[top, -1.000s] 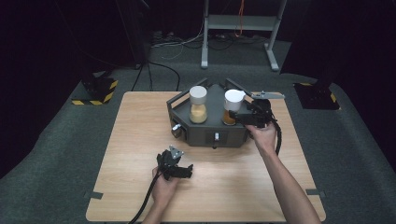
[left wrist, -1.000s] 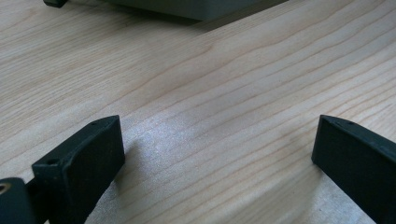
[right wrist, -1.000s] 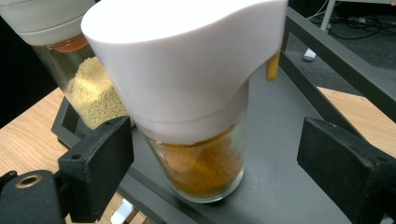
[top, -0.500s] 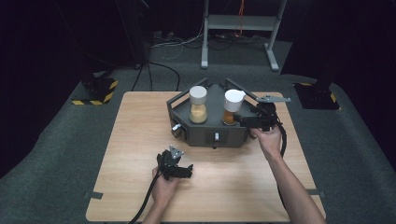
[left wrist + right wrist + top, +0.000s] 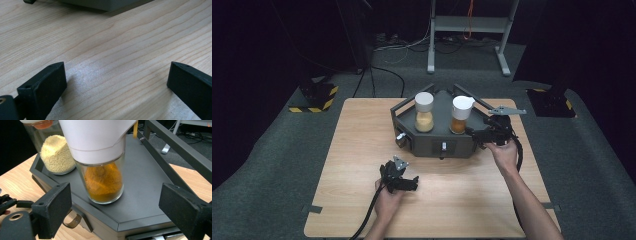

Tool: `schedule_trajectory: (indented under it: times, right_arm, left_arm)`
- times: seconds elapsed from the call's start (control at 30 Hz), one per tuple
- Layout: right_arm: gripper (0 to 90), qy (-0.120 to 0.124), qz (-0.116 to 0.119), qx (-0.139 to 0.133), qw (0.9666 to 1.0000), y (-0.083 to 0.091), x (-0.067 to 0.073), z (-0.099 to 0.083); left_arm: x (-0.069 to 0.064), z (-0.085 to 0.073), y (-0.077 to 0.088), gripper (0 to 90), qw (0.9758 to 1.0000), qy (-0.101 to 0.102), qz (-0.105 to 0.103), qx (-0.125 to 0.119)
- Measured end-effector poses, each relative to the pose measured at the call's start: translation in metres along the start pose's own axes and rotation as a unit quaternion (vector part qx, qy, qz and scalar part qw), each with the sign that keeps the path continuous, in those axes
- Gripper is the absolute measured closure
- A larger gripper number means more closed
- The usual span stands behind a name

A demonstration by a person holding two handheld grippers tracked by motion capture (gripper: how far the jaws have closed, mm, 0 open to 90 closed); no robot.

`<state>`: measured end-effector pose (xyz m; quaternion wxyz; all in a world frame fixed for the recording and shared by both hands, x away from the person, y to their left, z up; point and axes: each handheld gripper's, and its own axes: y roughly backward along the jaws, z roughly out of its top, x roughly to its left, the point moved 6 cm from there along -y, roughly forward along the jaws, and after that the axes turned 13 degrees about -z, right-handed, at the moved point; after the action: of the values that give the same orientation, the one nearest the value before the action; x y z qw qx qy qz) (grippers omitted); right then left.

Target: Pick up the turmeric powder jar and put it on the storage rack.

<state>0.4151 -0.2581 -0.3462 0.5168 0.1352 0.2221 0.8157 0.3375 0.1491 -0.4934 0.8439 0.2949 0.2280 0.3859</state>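
High view first: showing a pale wooden worktop (image 5: 362, 150) with a dark grey angular metal stand (image 5: 432, 142) sitting toward its far edge. Standing side by side on the stand's flat top: a clear glass jar of pale yellow grains with a round white lid (image 5: 424, 112) on the left, and a clear glass jar of orange powder with a white spouted lid (image 5: 460, 115) on the right, near each other but not touching.

Hovering at the stand's right end, just beside the orange jar: the right claw (image 5: 476, 133), held in a hand coming in from the lower right. Jaws standing wide apart, gripping nothing. Right gripper view looking straight at the orange powder jar (image 5: 103, 182): sitting upright on the grey stand (image 5: 147, 195), framed between the two black jaws yet clear of both, a gap showing on each side. Grain jar (image 5: 56, 153) standing behind it toward the left of that view.

Resting low over bare wood nearer the front edge, well apart from the stand: the left claw (image 5: 408, 183). Left gripper view showing its jaws spread wide over the wood grain of the worktop (image 5: 112, 62), nothing between them, with the stand's edge (image 5: 105, 3) peeking in at the top.
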Motion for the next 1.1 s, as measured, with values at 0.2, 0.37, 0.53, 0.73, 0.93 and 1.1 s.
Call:
schedule_trajectory:
  times: [0.2, 0.37, 0.53, 0.73, 0.93, 1.1]
  right_arm:
    - [10.9, 0.006, 0.000, -0.002, 1.0000, 0.004, -0.002, -0.005]
    - [10.9, 0.004, -0.001, -0.002, 1.0000, 0.007, -0.004, -0.011]
    - [10.9, 0.004, 0.003, 0.001, 1.0000, 0.009, -0.008, -0.017]
    - [11.1, 0.002, 0.007, 0.004, 1.0000, 0.012, -0.012, -0.024]
    - [11.5, -0.004, 0.015, -0.003, 0.9999, 0.016, -0.015, -0.035]
    - [11.6, -0.008, 0.014, -0.008, 0.9998, 0.021, -0.016, -0.042]
  left_arm:
    - [0.000, 0.000, 0.000, 2.2, 1.0000, 0.000, 0.000, 0.000]
    - [0.000, 0.000, 0.000, 2.2, 1.0000, 0.000, 0.000, 0.000]
    - [0.000, 0.000, 0.000, 2.2, 1.0000, 0.000, 0.001, -0.001]
    - [0.000, 0.000, 0.000, 2.2, 1.0000, 0.001, 0.000, -0.001]
    - [0.000, 0.000, 0.000, 2.2, 1.0000, 0.001, 0.000, -0.001]
    - [0.000, 0.000, 0.000, 2.2, 1.0000, 0.001, 0.000, -0.001]
